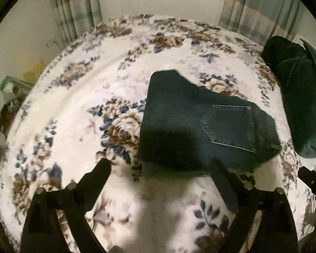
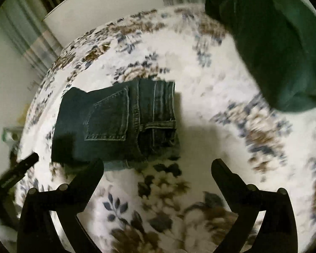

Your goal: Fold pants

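Observation:
Dark blue jeans point(image 1: 191, 122) lie folded into a compact stack on the floral blanket point(image 1: 78, 109), back pocket up. In the right wrist view the jeans point(image 2: 115, 122) lie left of centre with the waistband to the right. My left gripper point(image 1: 161, 163) is open and empty, held above the blanket just short of the near edge of the jeans. My right gripper point(image 2: 158, 164) is open and empty, above the blanket at the jeans' near right corner. The right gripper's finger shows at the left view's right edge point(image 1: 311, 181); the left gripper's finger shows at the right view's left edge point(image 2: 21, 166).
A pile of dark green clothes point(image 1: 299, 105) lies on the blanket to the right, also in the right wrist view point(image 2: 273, 48). Striped curtains point(image 1: 78, 8) and a wall are behind the bed. Clutter point(image 1: 10, 92) stands off the left edge.

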`<state>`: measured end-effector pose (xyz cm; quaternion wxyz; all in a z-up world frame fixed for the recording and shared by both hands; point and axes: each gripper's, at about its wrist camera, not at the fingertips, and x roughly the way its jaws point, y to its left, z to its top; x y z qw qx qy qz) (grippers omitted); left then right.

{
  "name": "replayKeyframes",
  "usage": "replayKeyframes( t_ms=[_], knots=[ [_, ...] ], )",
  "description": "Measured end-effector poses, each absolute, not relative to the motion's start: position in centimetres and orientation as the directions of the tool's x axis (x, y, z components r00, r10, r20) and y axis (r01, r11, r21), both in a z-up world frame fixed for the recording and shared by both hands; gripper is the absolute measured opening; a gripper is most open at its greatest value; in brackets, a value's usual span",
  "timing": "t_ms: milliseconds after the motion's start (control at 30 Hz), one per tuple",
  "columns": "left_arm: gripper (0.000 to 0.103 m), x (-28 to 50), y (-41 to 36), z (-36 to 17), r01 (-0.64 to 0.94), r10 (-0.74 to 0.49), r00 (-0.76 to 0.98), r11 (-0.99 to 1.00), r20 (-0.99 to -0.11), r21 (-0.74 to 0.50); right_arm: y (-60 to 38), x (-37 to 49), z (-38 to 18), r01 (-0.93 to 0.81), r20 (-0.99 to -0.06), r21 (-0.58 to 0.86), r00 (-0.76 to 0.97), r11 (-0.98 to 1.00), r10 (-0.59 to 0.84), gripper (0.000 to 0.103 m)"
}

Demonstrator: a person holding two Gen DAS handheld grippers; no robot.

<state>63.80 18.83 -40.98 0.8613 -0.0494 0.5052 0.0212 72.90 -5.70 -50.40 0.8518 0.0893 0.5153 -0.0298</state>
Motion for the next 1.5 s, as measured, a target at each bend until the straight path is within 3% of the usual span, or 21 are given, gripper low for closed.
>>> replayKeyframes(
  t_ms=[200, 333, 900, 1233, 1500],
  knots=[
    [0.097, 59.0, 16.7, -35.0, -0.093, 0.027, 0.536, 0.995, -0.844, -0.027, -3.9, 63.5, -40.0, 0.124, -0.825, -0.005, 0.560, 0.992, -0.074, 0.103],
    [0.097, 55.1, 15.5, -30.5, -0.092, 0.036, 0.577, 0.996, -0.816, -0.021, -4.1, 60.5, -36.2, 0.115, -0.807, -0.006, 0.587, 0.993, -0.073, 0.103],
    [0.097, 34.4, 11.6, -9.7, -0.063, 0.038, 0.725, 0.998, -0.688, -0.011, -6.6, 35.8, -11.3, 0.053, -0.658, -0.010, 0.752, 0.999, -0.047, 0.103],
    [0.097, 27.3, 12.3, -3.3, -0.078, 0.049, 0.753, 0.997, -0.656, -0.015, -7.1, 24.8, -1.6, 0.021, -0.615, -0.019, 0.788, 1.000, -0.028, 0.103],
    [0.097, 24.5, 12.8, -1.5, -0.066, 0.051, 0.773, 0.998, -0.633, -0.001, -5.9, 19.6, 2.1, 0.002, -0.596, -0.006, 0.803, 1.000, -0.005, 0.103]
  ],
)
